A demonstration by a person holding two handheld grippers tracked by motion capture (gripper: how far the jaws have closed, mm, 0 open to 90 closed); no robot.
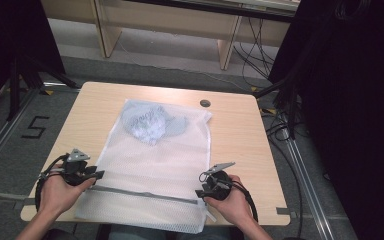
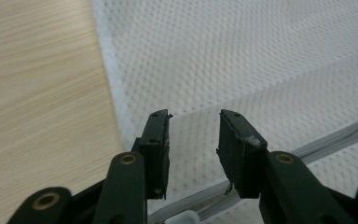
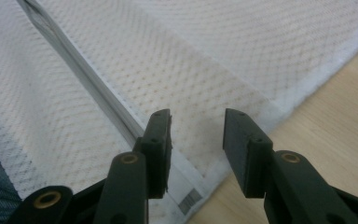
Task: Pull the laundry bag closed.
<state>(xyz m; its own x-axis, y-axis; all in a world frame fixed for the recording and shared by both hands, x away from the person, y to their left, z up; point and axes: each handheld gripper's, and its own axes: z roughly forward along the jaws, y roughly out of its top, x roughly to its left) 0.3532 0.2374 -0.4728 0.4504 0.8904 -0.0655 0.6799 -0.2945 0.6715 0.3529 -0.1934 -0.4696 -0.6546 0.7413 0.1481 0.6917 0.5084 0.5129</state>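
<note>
A white mesh laundry bag (image 1: 155, 160) lies flat on the wooden table (image 1: 240, 135), with a bluish garment (image 1: 150, 122) bunched inside its far end. A grey zipper (image 1: 145, 194) runs across the bag near the front edge. My left gripper (image 1: 99, 175) hovers at the bag's left edge by the zipper end, jaws open over the mesh (image 2: 261, 70). At the bag's right edge, my right gripper (image 1: 200, 185) is open too, above the mesh (image 3: 191, 70) beside the zipper (image 3: 88, 79). Nothing sits between either pair of jaws.
A small dark round disc (image 1: 205, 103) sits in the table near its far edge. The bag's front part overhangs the table's near edge. A label with a barcode (image 3: 189, 200) shows at the bag's corner. Black stands and cables flank the table.
</note>
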